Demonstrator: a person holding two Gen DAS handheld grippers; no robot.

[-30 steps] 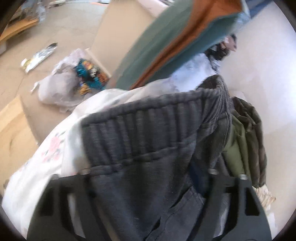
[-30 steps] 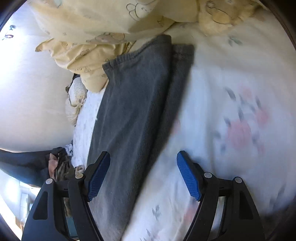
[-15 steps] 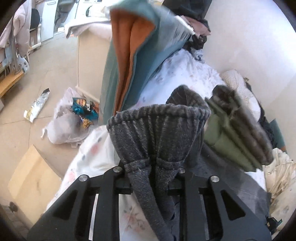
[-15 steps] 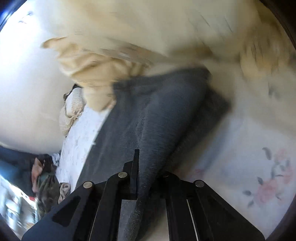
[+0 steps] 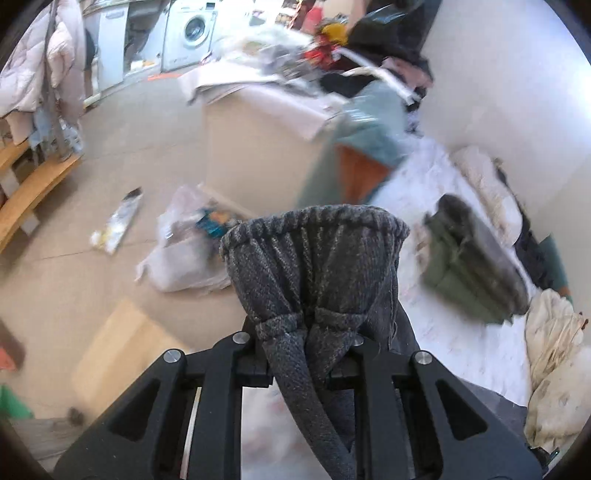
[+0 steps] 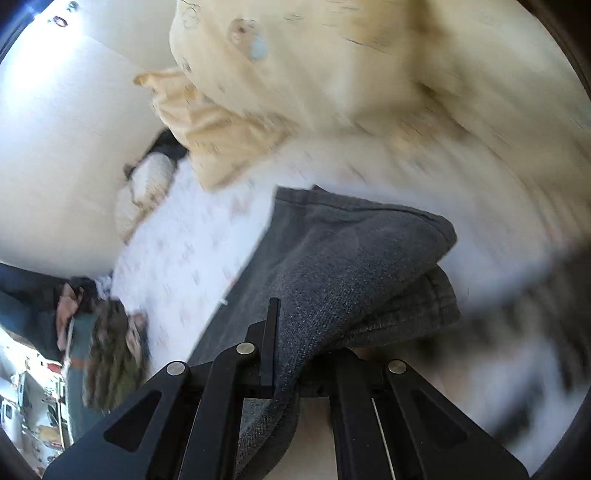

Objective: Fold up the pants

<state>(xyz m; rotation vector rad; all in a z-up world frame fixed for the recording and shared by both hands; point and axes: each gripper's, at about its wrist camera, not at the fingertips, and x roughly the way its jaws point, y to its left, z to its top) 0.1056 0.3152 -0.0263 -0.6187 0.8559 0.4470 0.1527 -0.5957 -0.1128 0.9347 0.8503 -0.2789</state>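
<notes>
With both claws clamped on the grey pants (image 5: 314, 266), the left gripper (image 5: 304, 354) pinching the bunched waistband just ahead and the right gripper (image 6: 295, 354) the leg end, thick fabric may slip from either pinch, spoiling the fold.

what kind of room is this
Probably a lived-in home, a bedroom open to a laundry corner. A bed with a floral sheet holds piles of clothes, a washing machine stands at the far wall, and a yellow quilt lies bunched on the bed.
</notes>
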